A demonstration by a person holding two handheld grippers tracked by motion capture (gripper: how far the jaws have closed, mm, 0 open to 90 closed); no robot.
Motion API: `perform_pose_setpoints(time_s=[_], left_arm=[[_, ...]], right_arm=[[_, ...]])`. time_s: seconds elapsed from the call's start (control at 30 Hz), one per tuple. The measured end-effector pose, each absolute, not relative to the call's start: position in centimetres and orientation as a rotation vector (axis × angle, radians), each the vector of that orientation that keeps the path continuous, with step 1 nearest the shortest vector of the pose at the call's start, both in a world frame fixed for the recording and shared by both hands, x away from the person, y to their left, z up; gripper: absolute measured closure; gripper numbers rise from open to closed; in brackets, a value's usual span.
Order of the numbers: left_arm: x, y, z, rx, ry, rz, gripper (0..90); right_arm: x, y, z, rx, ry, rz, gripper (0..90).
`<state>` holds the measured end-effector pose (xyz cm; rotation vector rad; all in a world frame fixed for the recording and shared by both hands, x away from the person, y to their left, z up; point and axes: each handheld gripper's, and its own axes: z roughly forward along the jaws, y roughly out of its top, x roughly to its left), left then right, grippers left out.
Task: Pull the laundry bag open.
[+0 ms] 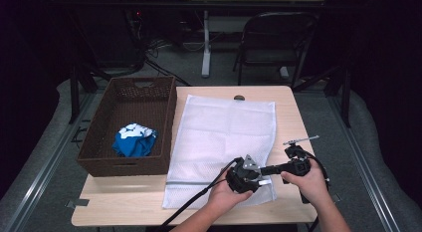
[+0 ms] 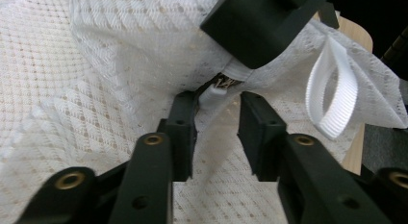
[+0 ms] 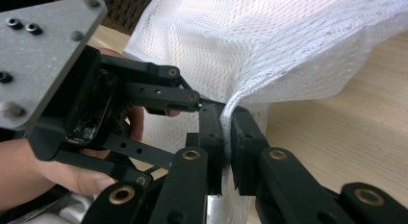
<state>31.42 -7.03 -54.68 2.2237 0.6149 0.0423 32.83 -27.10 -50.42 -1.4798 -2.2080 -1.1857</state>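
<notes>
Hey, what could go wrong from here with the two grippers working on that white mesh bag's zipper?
The left gripper stands open around the zipper pull, so closing may miss that small tab. The right gripper pinches only an edge of the mesh bag; thin mesh might slip free or lift once the zipper is pulled.

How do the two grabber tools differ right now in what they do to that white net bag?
The right gripper is clamped shut on a fold of the white mesh bag; the left gripper stands open, pads not pressing. The left gripper aims at the zipper pull; the right pinches plain mesh. Both work at the bag's near corner.
</notes>
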Motion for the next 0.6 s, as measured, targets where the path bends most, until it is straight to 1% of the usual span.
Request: perform_pose_setpoints(time_s=[0.13, 0.3, 0.37, 0.43, 0.47, 0.6], left_arm=[[31.59, -7.02, -54.79, 2.217, 0.609, 0.019, 67.5], [31.55, -7.03, -54.87, 2.228, 0.602, 0.029, 70.2], [31.48, -6.98, -54.83, 2.229, 0.603, 0.043, 72.1], [31.44, -6.87, -54.73, 2.227, 0.597, 0.044, 77.3], [31.47, -6.79, -54.68, 2.229, 0.588, 0.032, 78.0], [31.36, -6.62, -54.51, 2.225, 0.593, 0.056, 80.2]], right_arm=[[32.83, -27.04, -50.43, -1.478, -2.208, -1.189, 84.9], [32.85, -26.89, -50.54, -1.479, -2.206, -1.175, 84.9], [32.88, -26.96, -50.57, -1.481, -2.205, -1.176, 84.9], [32.90, -27.07, -50.59, -1.488, -2.206, -1.176, 84.9], [32.92, -27.14, -50.60, -1.491, -2.208, -1.174, 84.9], [32.94, -27.23, -50.68, -1.497, -2.215, -1.173, 84.9]])
